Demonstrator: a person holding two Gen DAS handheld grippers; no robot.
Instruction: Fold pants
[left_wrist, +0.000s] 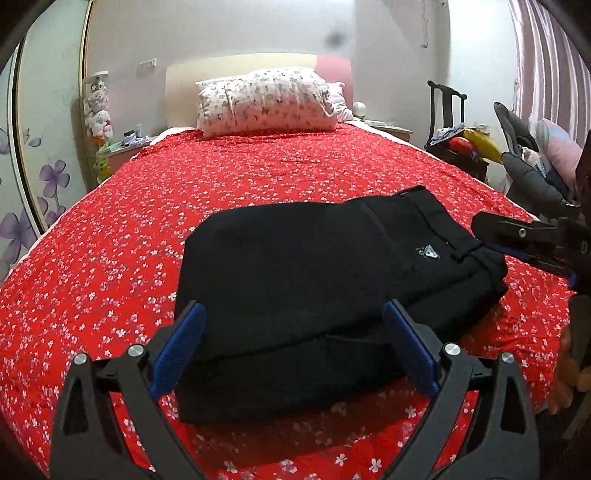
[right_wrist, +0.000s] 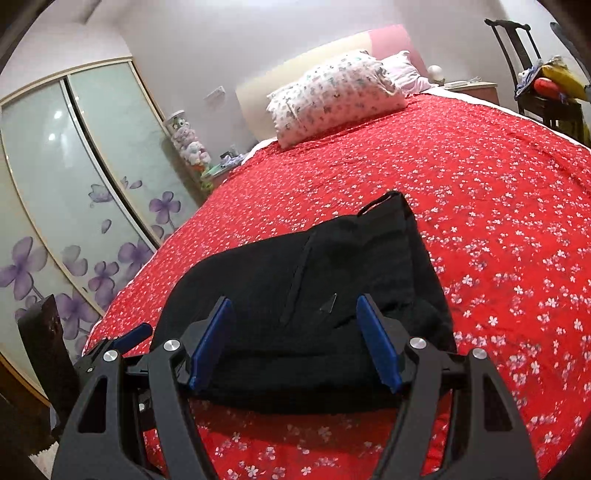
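Black pants (left_wrist: 295, 266) lie folded into a compact stack on the red flowered bedspread (left_wrist: 258, 177), waistband and a small triangular logo (left_wrist: 426, 253) toward the right. My left gripper (left_wrist: 293, 314) stands wide open just short of the stack's near edge, its blue pads clear of the cloth. In the right wrist view the same pants (right_wrist: 332, 258) lie ahead of my right gripper (right_wrist: 294, 306), which is also open and holds nothing. The right gripper's fingers (left_wrist: 495, 229) show at the right edge of the left view, beside the waistband. The left gripper (right_wrist: 125, 339) shows low on the left of the right view.
A flowered pillow (left_wrist: 266, 101) rests against the headboard at the far end of the bed. A wardrobe with purple flower panels (right_wrist: 74, 166) stands along the left. A dark chair (left_wrist: 447, 107) piled with things stands at the right, beside a nightstand (left_wrist: 391, 131).
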